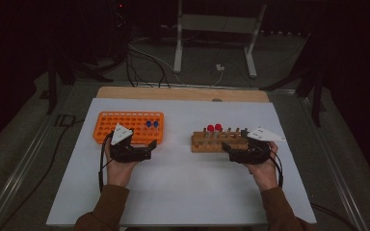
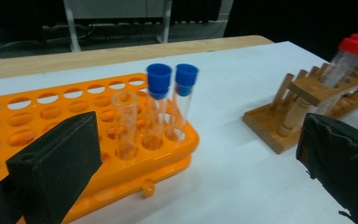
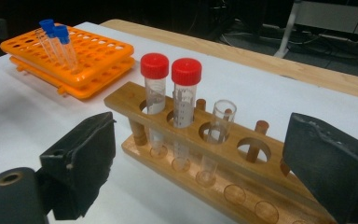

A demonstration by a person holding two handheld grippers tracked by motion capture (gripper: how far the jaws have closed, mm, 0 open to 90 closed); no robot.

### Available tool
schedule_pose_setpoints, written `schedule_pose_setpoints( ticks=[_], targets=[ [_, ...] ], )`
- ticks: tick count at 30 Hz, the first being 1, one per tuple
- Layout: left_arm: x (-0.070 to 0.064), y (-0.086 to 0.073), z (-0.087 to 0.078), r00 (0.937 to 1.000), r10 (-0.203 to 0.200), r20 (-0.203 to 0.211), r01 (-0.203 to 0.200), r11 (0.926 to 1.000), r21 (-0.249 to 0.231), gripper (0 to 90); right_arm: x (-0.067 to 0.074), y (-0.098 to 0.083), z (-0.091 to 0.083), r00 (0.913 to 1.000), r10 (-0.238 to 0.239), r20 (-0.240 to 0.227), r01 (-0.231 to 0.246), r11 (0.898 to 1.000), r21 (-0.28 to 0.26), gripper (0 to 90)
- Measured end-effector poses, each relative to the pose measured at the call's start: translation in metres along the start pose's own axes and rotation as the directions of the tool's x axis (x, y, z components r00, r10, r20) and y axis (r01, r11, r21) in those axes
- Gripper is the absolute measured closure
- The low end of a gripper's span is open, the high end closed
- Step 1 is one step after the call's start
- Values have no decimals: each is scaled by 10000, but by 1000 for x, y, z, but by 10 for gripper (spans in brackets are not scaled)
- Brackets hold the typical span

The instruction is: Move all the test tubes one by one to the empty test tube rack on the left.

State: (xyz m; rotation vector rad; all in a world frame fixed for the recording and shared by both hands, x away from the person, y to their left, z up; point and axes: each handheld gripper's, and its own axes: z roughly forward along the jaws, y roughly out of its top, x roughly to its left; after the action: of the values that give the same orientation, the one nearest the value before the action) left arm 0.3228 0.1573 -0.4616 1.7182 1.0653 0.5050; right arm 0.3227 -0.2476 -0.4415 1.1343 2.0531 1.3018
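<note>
A: Nearest to us, at the bottom of the high view, are the person's two sleeves, and above them the left gripper (image 1: 150,149) and the right gripper (image 1: 225,147) over the white worktop (image 1: 183,192).

B: And the fingers?

A: On the left they are released, wide apart, with nothing between them. In the left gripper view the uncapped clear tube (image 2: 125,123) stands upright in the orange rack (image 2: 51,116), in the middle of the frame, just beside the two blue-capped tubes (image 2: 170,100). The left fingers (image 2: 56,163) do not touch it.

B: And the right side?

A: The right fingers (image 3: 81,161) are open too and grasp nothing. In the right gripper view the wooden rack (image 3: 223,154) fills the lower middle of the frame. It carries two red-capped tubes (image 3: 170,93), and one open clear tube (image 3: 218,135) just to the right of them, between the fingers but apart from both.

B: What could go wrong from here?

A: I think the right fingers may close on the open tube at an angle. Then the rim could slip, or the tube could catch in its hole and pull the light wooden rack up or tip it. Also the red-capped neighbour is very near, so one pad could push it. On the left, a careless hand could knock the tall uncapped tube.
</note>
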Motion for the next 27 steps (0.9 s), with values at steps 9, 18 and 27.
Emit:
schedule_pose_setpoints(
  ticks=[9, 18, 27],
  targets=[
    [-8, -5, -13, 9997, 245, -67, -246, 9995, -195, 4, -4, 6, 11, 9998, 149, 131, -151, 9997, 187, 220],
    [-10, -10, -19, 9997, 253, -50, -254, 9994, -243, 3, -8, 7, 23, 9990, 223, 398, -235, 9993, 290, 511],
    [-10, -14, -19, 9997, 179, -159, -182, 9997, -185, 3, -11, 4, 38, 9984, 306, 469, -332, 9979, 554, 658]
  ],
)
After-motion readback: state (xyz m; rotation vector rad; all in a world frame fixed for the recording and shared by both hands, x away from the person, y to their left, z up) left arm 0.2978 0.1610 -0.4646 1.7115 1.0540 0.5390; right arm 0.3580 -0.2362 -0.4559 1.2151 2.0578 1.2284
